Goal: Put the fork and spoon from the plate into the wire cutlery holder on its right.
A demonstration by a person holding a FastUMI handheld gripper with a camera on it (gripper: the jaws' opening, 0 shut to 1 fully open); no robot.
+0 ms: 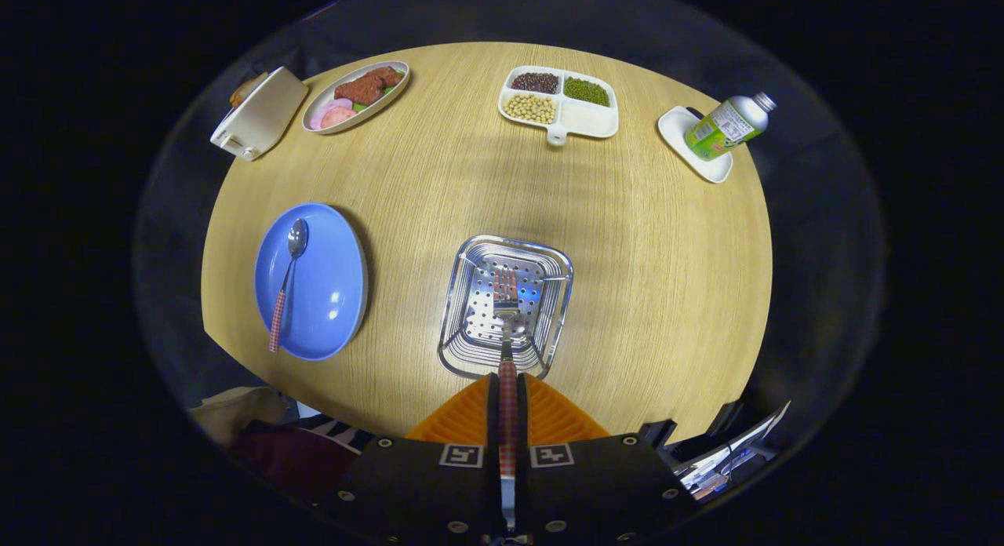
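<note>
At the upper left of the frame a white container (pixel 259 113) sits at the counter's (pixel 439 185) edge, with an oval dish of food (pixel 355 96) just beside it. Lower down on the left lies the blue plate (pixel 311 280), and on it the spoon (pixel 285 282), bowl pointing away, checked handle toward the near rim. It looks light and stiff, with a smooth metal neck likely to slip; the patterned handle seems the better place to take hold.

At centre stands the wire cutlery holder (pixel 506 304), to the right of the plate, with the fork (pixel 506 311) hanging tines-first over its opening. Whether the tines already touch the perforated bottom is hard to judge from straight above. The tongs (pixel 507 401) at bottom centre are clenched on the fork's checked handle, both fingers pressing it from either side with almost no gap between them.

At the top, right of centre, is a divided tray of beans (pixel 558 102), and at the upper right a bottle (pixel 727 125) lies across a small white dish (pixel 693 147).
</note>
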